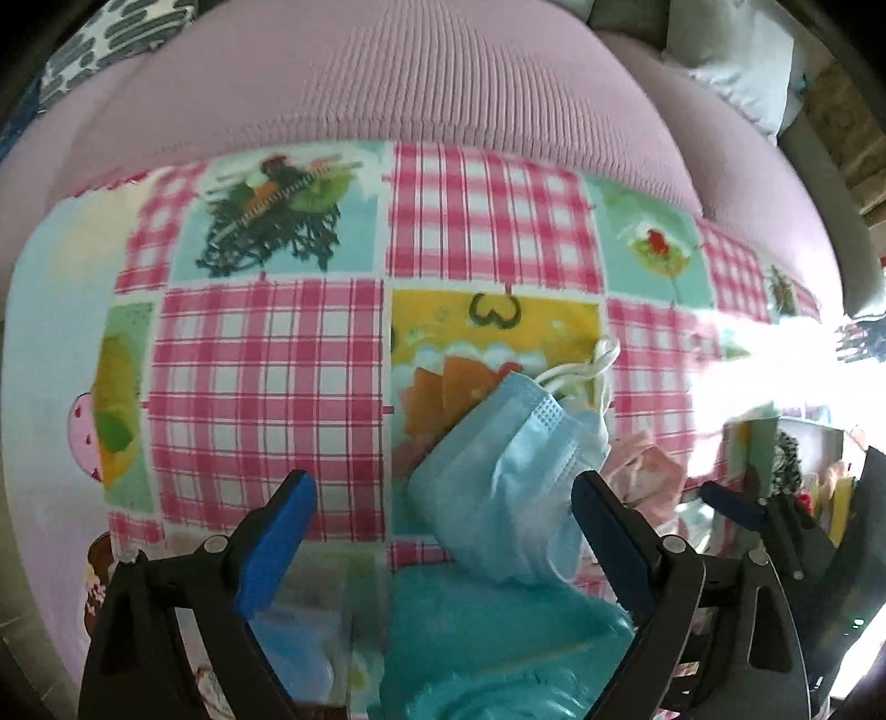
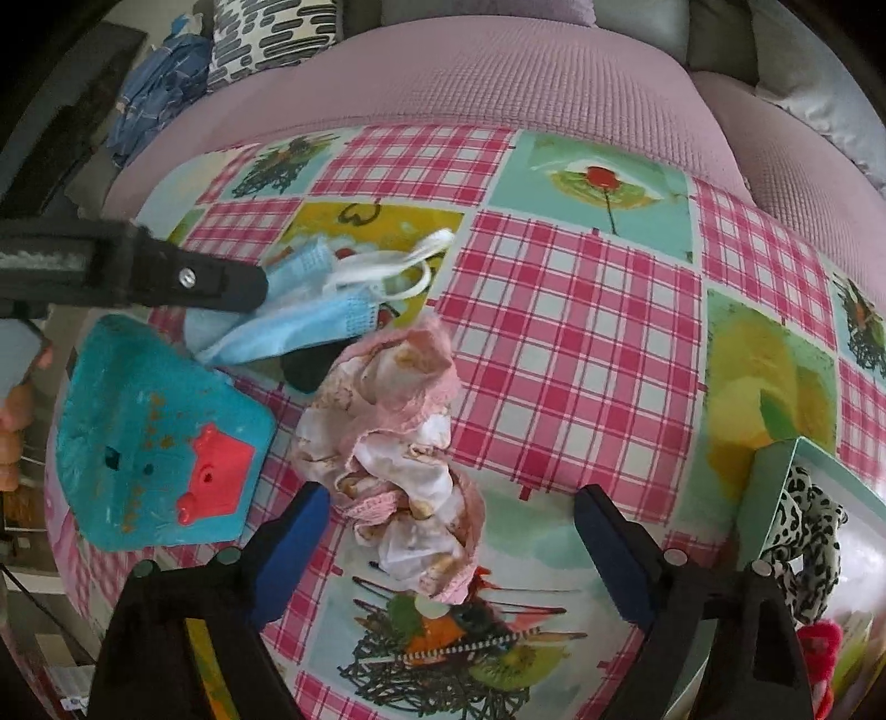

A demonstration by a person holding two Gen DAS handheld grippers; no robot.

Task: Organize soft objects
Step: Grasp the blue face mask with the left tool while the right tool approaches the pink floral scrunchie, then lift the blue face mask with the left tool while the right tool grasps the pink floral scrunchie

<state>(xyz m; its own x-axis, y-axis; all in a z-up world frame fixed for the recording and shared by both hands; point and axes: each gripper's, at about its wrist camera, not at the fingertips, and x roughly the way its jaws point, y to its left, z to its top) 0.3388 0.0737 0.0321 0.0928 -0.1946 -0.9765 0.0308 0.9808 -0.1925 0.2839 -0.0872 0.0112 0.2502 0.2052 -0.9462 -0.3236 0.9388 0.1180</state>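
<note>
A stack of light blue face masks [image 1: 515, 476] with white ear loops lies on the patchwork tablecloth [image 1: 266, 387]. My left gripper [image 1: 443, 482] points down over it, open, with the masks between its fingers and nearer the right one. A teal cloth [image 1: 487, 637] lies just below. In the right wrist view a crumpled pink and white cloth [image 2: 398, 443] lies between the fingers of my open right gripper [image 2: 451, 495], close to the left finger. There the left gripper [image 2: 282, 332] straddles the masks [image 2: 310, 321], beside the teal cloth [image 2: 155, 437] with its red patch.
A pale green box [image 2: 769, 482] at the right holds a leopard-print cloth [image 2: 803, 515] and something red [image 2: 819, 642]. Behind the table runs a pink sofa [image 2: 498, 72] with a patterned pillow [image 2: 266, 39] and blue denim [image 2: 155, 94]. A hand [image 2: 11, 421] shows at the left edge.
</note>
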